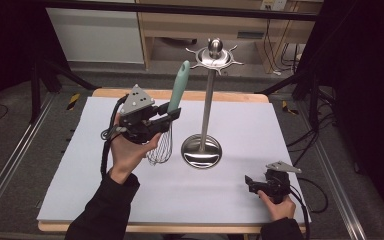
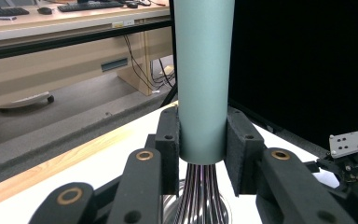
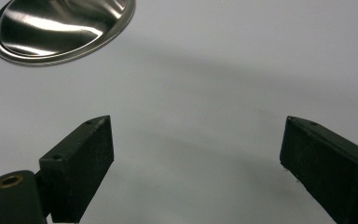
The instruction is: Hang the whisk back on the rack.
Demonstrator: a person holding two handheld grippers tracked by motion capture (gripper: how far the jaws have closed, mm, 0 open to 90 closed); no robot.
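Note:
A whisk with a pale green handle (image 1: 178,87) and wire head (image 1: 161,147) is held upright above the white mat, handle up. My left gripper (image 1: 166,116) is shut on the lower end of that handle (image 2: 203,88), one pad on each side, wires (image 2: 202,196) just below. Right of the whisk stands a steel utensil stand (image 1: 207,100) with a round base (image 1: 201,151) and a hooked crown (image 1: 215,54). My right gripper (image 1: 250,184) rests low near the mat's front right, jaws wide open (image 3: 196,154) with nothing between them; the stand's base (image 3: 60,28) lies ahead of it.
The white mat (image 1: 130,200) covers a wooden table. Metal rails run along both sides on the floor. A desk and cabinets stand behind the table. Cables lie on the floor at the right.

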